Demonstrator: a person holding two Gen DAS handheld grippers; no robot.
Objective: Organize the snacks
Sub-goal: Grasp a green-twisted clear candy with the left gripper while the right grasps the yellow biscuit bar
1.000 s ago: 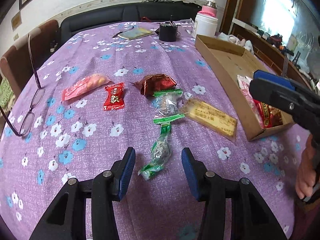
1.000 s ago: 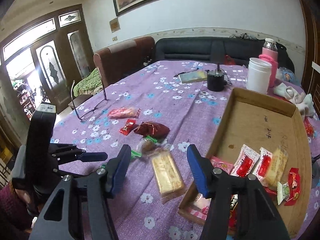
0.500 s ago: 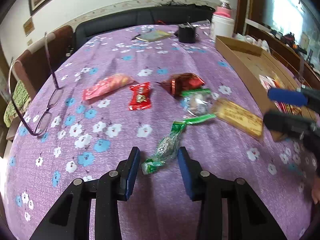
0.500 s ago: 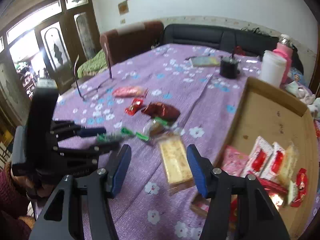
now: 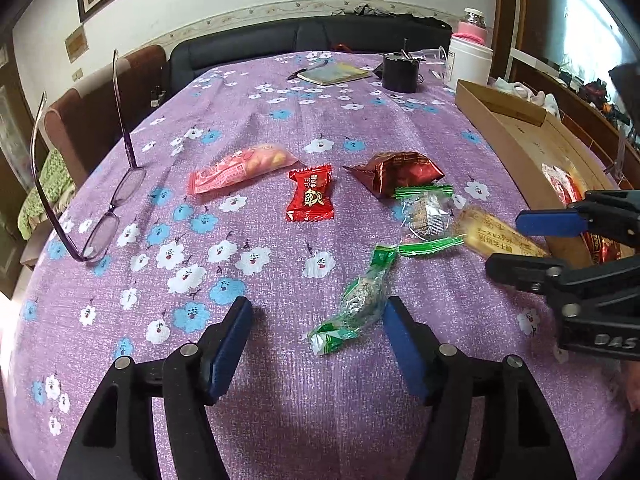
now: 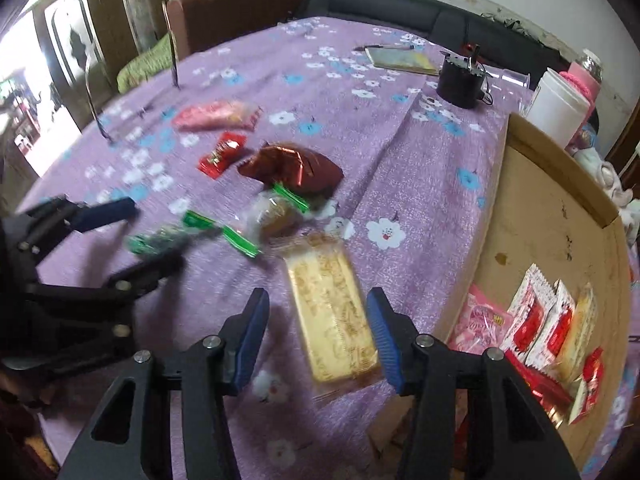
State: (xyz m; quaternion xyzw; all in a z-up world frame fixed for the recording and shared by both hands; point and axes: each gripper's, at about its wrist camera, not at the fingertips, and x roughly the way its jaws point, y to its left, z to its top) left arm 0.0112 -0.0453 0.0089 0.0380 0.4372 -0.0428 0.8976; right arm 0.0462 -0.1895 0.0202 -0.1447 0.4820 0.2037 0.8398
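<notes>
Several wrapped snacks lie on the purple flowered tablecloth (image 5: 280, 112). My left gripper (image 5: 316, 338) is open, its jaws on either side of a green-ended candy (image 5: 358, 304) close in front of it. My right gripper (image 6: 318, 332) is open and straddles a long yellow biscuit pack (image 6: 330, 312), which also shows in the left wrist view (image 5: 496, 234). Beyond lie a clear green-edged snack (image 5: 426, 216), a dark red foil bag (image 5: 394, 170), a red candy (image 5: 310, 198) and a pink pack (image 5: 244, 166). The cardboard tray (image 6: 560, 208) holds several snacks (image 6: 548, 320).
Glasses (image 5: 100, 216) lie at the left of the table. A notebook (image 5: 334, 74), a black pot (image 5: 400, 72), a white jar (image 5: 468, 64) and a pink-capped bottle (image 6: 582, 76) stand at the far end. Chairs (image 6: 236, 4) and a sofa are behind.
My left gripper has opened wider around the green-ended candy. My right gripper has dropped lower and forward, now straddling the yellow biscuit pack.
</notes>
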